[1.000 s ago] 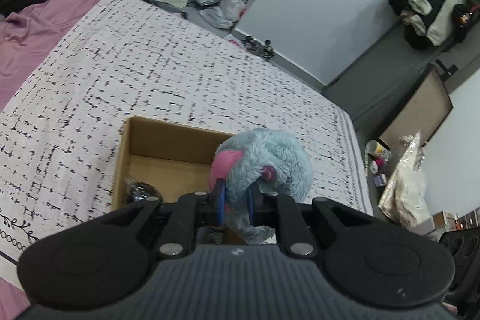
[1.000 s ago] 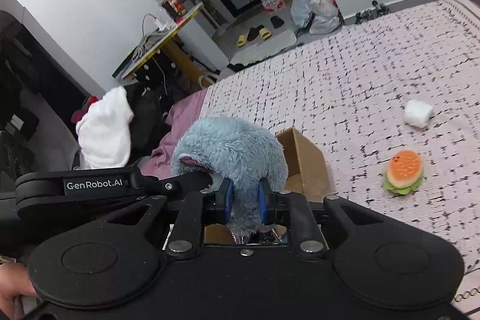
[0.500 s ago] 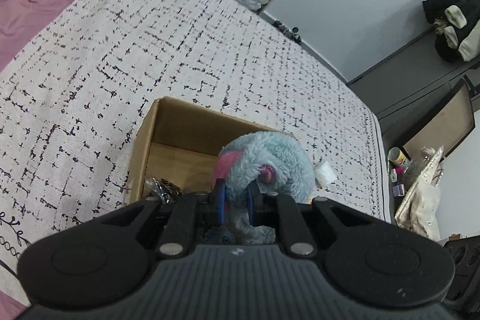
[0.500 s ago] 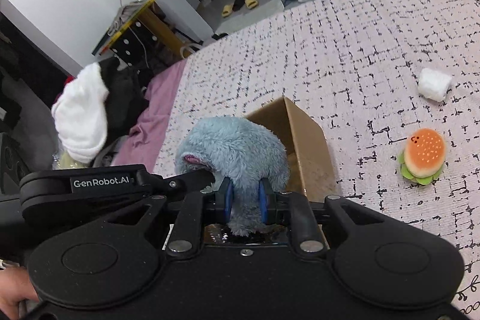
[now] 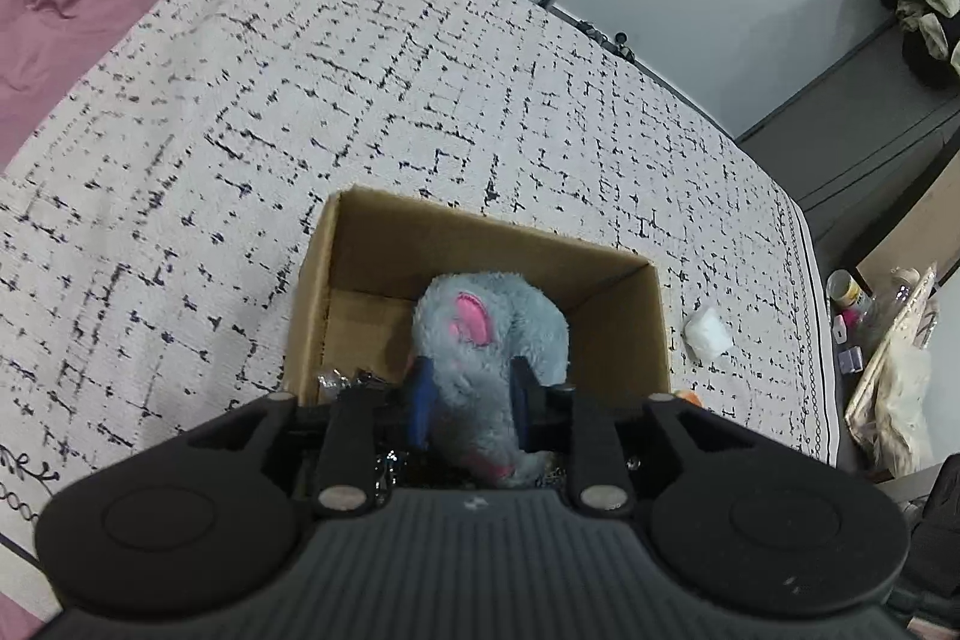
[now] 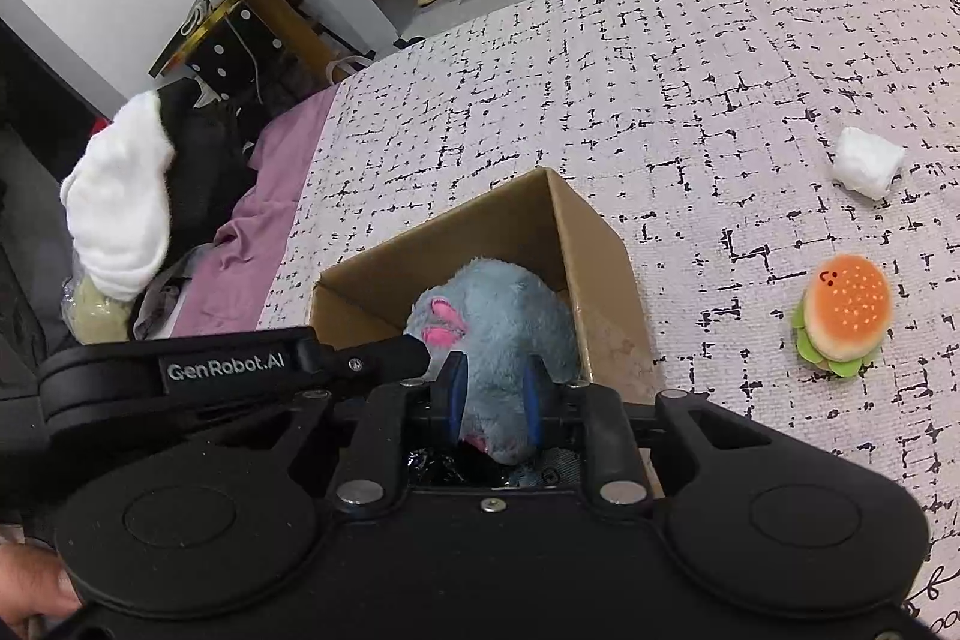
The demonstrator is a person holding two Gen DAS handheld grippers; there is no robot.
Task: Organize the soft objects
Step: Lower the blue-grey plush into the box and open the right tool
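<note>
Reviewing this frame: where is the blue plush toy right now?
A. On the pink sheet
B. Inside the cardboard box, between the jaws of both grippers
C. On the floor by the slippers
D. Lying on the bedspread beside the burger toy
B. The blue plush toy sits within the walls of the cardboard box, with the left gripper and right gripper each astride it.
</note>
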